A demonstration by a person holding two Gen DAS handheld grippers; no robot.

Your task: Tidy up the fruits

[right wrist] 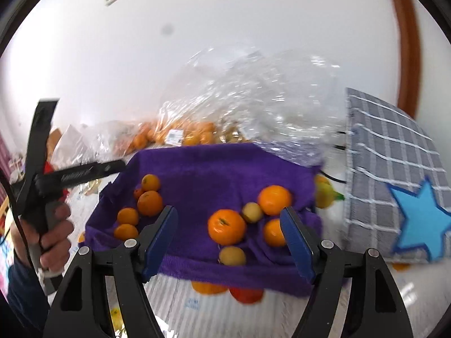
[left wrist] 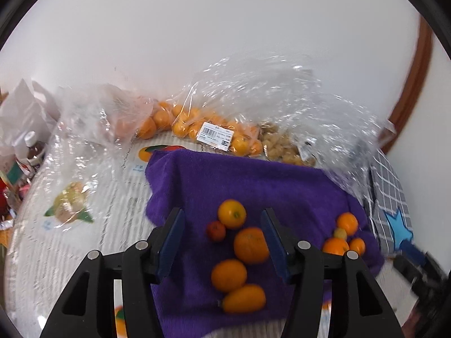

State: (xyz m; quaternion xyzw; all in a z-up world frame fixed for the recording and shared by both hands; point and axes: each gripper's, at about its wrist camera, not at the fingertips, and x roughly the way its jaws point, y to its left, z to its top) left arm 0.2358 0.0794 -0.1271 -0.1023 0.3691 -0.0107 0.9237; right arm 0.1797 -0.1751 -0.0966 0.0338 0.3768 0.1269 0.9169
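Observation:
A purple towel [left wrist: 253, 180] lies on the table and carries two groups of fruit. In the left wrist view my left gripper [left wrist: 222, 225] is open and empty above the left group: several oranges [left wrist: 251, 245], a small red fruit [left wrist: 216, 231] and an oval kumquat [left wrist: 244, 298]. A second group of oranges [left wrist: 347, 223] lies at the towel's right edge. In the right wrist view my right gripper [right wrist: 229, 225] is open and empty over that right group: oranges [right wrist: 227, 226] and two small yellow fruits [right wrist: 232, 255]. The left group [right wrist: 149, 202] shows further left.
Clear plastic bags [left wrist: 214, 129] of oranges lie behind the towel, with a big crumpled bag [right wrist: 253, 93] at the back right. A grey checked cloth with a blue star [right wrist: 394, 174] lies to the right. The other hand-held gripper [right wrist: 42, 174] is at the left. Clutter sits at the far left [left wrist: 17, 152].

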